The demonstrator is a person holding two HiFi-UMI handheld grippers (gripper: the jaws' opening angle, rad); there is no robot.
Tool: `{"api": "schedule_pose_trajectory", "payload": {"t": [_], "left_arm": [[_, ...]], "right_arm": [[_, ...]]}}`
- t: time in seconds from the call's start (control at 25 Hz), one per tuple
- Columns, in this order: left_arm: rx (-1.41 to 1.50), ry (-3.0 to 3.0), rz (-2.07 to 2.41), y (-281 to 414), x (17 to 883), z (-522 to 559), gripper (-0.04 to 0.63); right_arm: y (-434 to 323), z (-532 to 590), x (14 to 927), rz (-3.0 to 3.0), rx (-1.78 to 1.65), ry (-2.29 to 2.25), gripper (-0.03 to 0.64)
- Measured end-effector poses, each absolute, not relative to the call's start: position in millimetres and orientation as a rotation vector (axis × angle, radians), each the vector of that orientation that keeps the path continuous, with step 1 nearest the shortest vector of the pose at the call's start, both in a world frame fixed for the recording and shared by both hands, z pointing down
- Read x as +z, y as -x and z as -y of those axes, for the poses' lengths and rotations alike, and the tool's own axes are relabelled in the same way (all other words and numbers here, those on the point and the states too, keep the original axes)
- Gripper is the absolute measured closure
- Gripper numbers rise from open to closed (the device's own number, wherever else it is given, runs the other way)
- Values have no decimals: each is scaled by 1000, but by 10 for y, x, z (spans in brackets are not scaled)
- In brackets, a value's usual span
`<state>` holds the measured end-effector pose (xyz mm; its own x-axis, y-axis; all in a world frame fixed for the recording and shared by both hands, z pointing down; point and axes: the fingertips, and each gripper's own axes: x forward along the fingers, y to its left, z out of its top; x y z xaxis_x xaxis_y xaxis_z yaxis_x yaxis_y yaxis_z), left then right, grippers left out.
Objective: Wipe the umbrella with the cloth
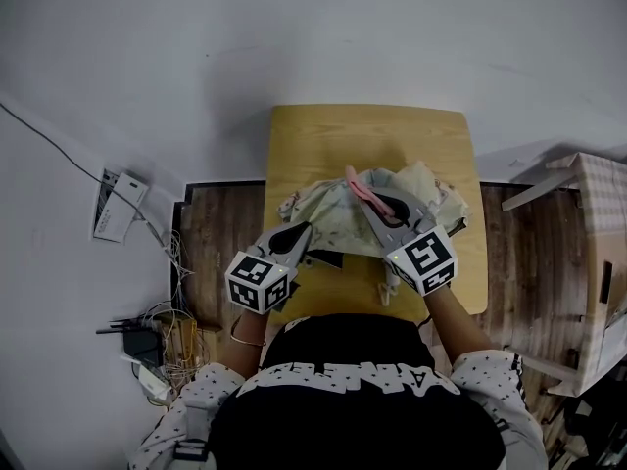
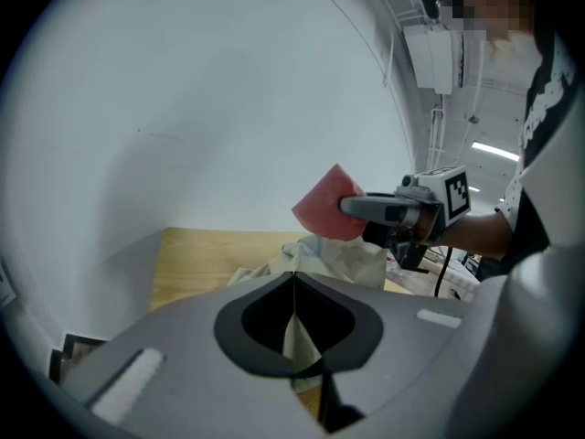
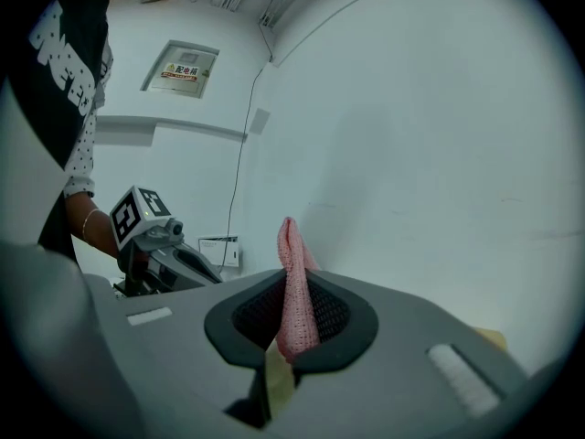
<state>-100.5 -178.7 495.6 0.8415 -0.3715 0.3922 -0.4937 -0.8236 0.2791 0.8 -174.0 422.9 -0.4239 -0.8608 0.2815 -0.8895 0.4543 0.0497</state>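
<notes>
**Head view.** The umbrella point(image 1: 328, 209) lies collapsed, its pale patterned canopy bunched on the middle of the yellow worktop point(image 1: 372, 130). The left gripper point(image 1: 297, 233) meets the canopy's near left edge. The right gripper point(image 1: 380, 207) reaches over the canopy from the right, with the pink cloth point(image 1: 359, 190) at its tip. The roles appear divided, with one hand anchoring and the other wiping.

**Left gripper view.** The jaws are clenched on a thin fold of canopy fabric that passes between them. This hold probably keeps the fabric from sliding or rucking under the cloth. Beyond the jaws, the cloth hangs above the bunched canopy. Contact cannot be confirmed.

**Right gripper view.** The jaws are clamped on a gathered fold of the cloth. Its free end stands out past the tips, which leaves soft material rather than the jaws to meet the umbrella.
</notes>
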Motion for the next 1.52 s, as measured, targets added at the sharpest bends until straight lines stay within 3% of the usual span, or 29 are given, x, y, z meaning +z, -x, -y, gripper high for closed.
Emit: {"api": "schedule_pose_trajectory", "payload": {"t": [1.52], "left_arm": [[278, -2549, 638, 1108, 4775, 1742, 591]], "right_arm": [[822, 1411, 4892, 2506, 267, -1052, 581]]}}
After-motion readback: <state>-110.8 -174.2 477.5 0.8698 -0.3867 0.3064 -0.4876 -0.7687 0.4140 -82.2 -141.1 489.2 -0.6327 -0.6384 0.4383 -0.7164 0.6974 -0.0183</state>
